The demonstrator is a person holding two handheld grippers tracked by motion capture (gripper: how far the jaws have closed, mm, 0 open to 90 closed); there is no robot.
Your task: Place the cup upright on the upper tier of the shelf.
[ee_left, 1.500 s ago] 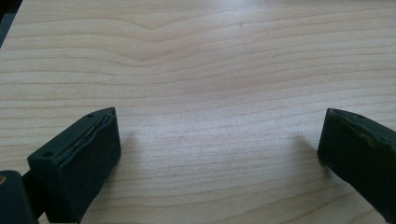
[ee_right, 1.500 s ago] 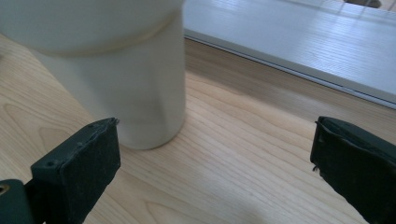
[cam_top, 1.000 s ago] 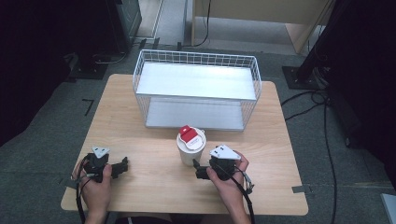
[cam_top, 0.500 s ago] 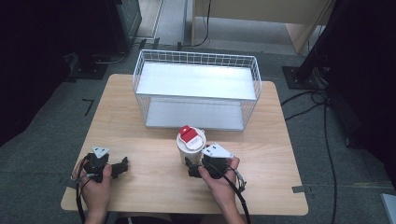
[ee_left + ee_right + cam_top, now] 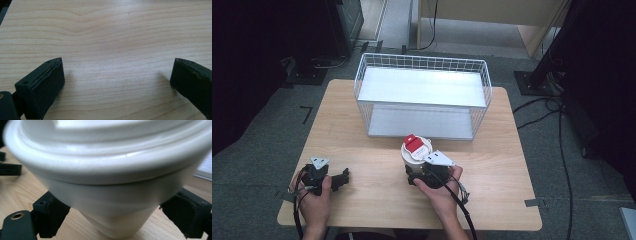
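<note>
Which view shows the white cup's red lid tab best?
The high view: the red tab sits in plain sight atop the white cup. The right gripper view, close between the open right claw, shows the cup's wall and lid rim; the left gripper view shows bare table.

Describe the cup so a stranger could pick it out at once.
On the wooden table, look just in front of the white wire basket. The cup stands there between the right gripper's jaws: white, lidded, with a red tag on top.
</note>
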